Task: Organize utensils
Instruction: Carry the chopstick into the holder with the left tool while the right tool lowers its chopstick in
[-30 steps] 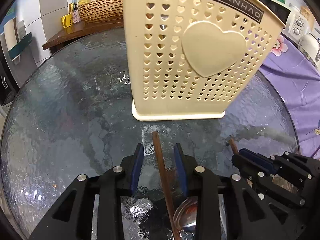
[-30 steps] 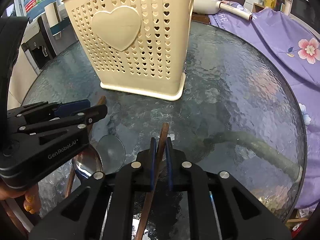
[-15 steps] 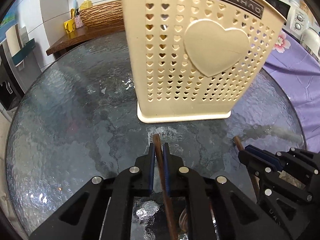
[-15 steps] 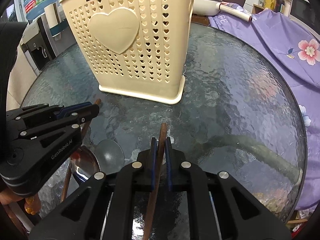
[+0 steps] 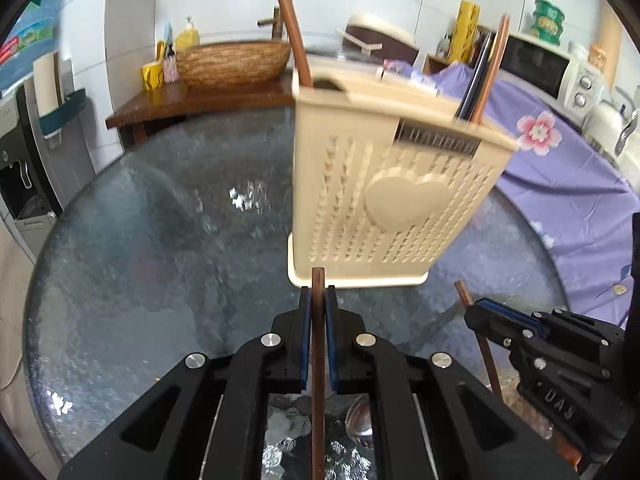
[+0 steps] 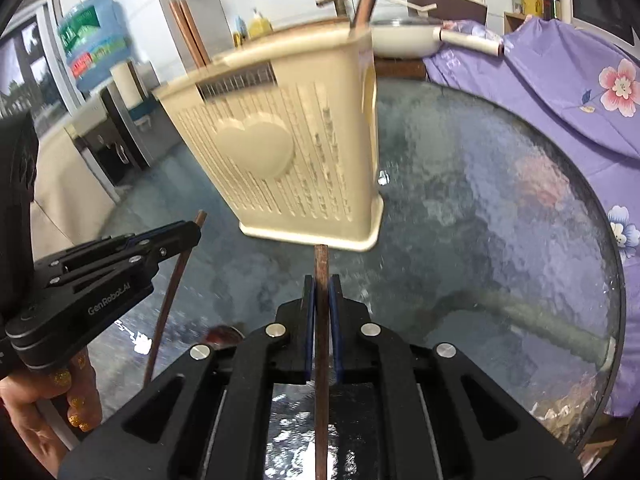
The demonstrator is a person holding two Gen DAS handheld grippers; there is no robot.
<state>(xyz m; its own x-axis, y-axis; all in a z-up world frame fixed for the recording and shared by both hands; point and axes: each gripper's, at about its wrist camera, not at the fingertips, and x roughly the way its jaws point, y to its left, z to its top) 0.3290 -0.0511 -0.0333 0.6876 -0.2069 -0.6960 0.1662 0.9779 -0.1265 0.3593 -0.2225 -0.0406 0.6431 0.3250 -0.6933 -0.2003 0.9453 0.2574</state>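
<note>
The cream plastic holder (image 5: pixel 394 204) with heart-shaped holes and a raised heart on its front stands upright on the round glass table (image 5: pixel 160 264), and everything else is placed from it. Out of its top, at the far left corner as the left wrist view sees it, a brown utensil handle (image 5: pixel 289 24) rises and leans a little to the left; at the right end of the top two more thin sticks (image 5: pixel 490 68), one dark and one brown, stand close together. What lies lower inside the holder cannot be made out, since the pierced walls are blurred. Just in front of the holder's base, the left gripper (image 5: pixel 318 320) has its blue-lined jaws closed tight on a brown chopstick (image 5: pixel 318 364), whose blunt end pokes out just past the fingertips toward the holder; the jaws have just been closing on it. To the right of that, also in front of the holder and a little further from it, the right gripper (image 6: pixel 322 312) is likewise clamped on a second brown chopstick (image 6: pixel 321 344), its end pointing at the holder's base. A metal spoon (image 5: pixel 360 420) lies on the glass on the near side of the holder, partly hidden under the left gripper. A purple flowered cloth (image 6: pixel 560 80) lies beyond the table's right edge.
</note>
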